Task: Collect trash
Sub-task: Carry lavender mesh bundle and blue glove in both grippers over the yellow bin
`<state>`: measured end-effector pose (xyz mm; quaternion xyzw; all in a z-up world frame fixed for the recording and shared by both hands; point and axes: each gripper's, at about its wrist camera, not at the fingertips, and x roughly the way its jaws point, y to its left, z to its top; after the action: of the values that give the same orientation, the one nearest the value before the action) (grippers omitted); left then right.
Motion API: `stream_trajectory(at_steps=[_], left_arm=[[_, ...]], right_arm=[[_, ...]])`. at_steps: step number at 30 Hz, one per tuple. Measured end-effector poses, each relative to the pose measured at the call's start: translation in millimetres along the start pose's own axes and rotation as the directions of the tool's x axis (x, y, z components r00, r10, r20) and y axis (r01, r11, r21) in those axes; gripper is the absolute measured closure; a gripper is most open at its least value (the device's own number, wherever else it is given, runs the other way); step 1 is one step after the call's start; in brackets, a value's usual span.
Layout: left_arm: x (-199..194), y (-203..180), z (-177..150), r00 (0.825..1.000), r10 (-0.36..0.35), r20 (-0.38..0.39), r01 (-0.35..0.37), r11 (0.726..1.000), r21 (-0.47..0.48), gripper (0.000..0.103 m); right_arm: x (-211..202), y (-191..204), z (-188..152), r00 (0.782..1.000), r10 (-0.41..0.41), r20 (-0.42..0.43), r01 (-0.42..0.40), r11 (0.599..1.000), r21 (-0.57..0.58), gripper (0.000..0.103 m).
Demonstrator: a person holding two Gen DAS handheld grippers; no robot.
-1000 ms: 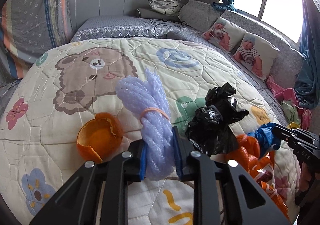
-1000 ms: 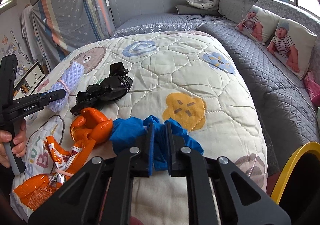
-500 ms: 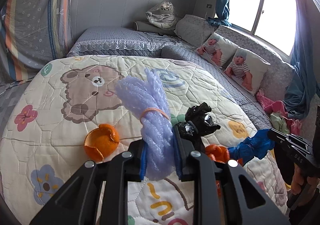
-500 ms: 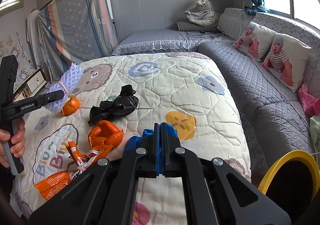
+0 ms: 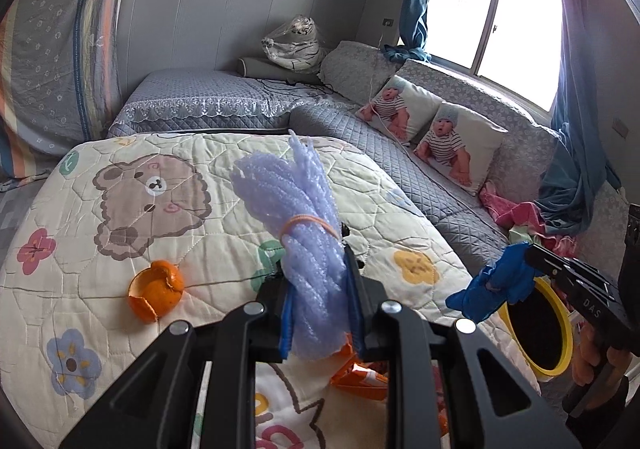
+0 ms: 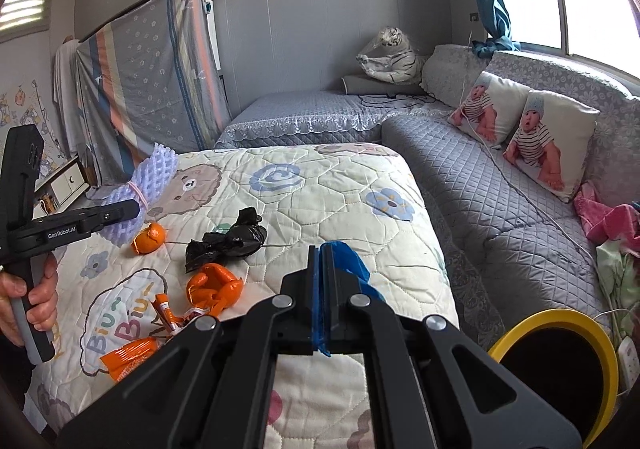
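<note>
My left gripper (image 5: pixel 318 277) is shut on a purple foam net bundle (image 5: pixel 298 209) bound by an orange rubber band, held up above the quilt. From the right wrist, the same bundle (image 6: pixel 150 177) sticks out of the left gripper (image 6: pixel 132 211) at the left. My right gripper (image 6: pixel 322 261) is shut on a crumpled blue plastic piece (image 6: pixel 348 255), which hangs from its tips in the left wrist view (image 5: pixel 494 285). On the quilt lie an orange peel (image 6: pixel 149 237), a black plastic bag (image 6: pixel 228 243) and orange wrappers (image 6: pixel 214 289).
A yellow-rimmed bin (image 6: pixel 556 365) stands on the floor at the right, beside the bed's corner. A cartoon quilt (image 6: pixel 320 201) covers the bed. Grey quilted bedding with baby-print pillows (image 6: pixel 552 141) runs along the window. A person's hand (image 6: pixel 34 297) grips the left handle.
Both grippers have risen off the quilt with their loads. The right jaws closed tighter on the blue plastic. The bin has come further into view.
</note>
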<state>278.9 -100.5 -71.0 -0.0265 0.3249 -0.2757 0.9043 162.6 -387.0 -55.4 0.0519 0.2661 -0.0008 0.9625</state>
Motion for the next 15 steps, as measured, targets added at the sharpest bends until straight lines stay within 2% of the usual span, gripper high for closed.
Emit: stream_trajectory(at_steps=[15], left_arm=[[11,-73,1,0.996,-0.087,-0.023,0.089,0.992,0.087,0.082]], right_arm=[[-36,-51,-9,0.997,-0.076,0.031,0.074,0.995,0.068,0.102]])
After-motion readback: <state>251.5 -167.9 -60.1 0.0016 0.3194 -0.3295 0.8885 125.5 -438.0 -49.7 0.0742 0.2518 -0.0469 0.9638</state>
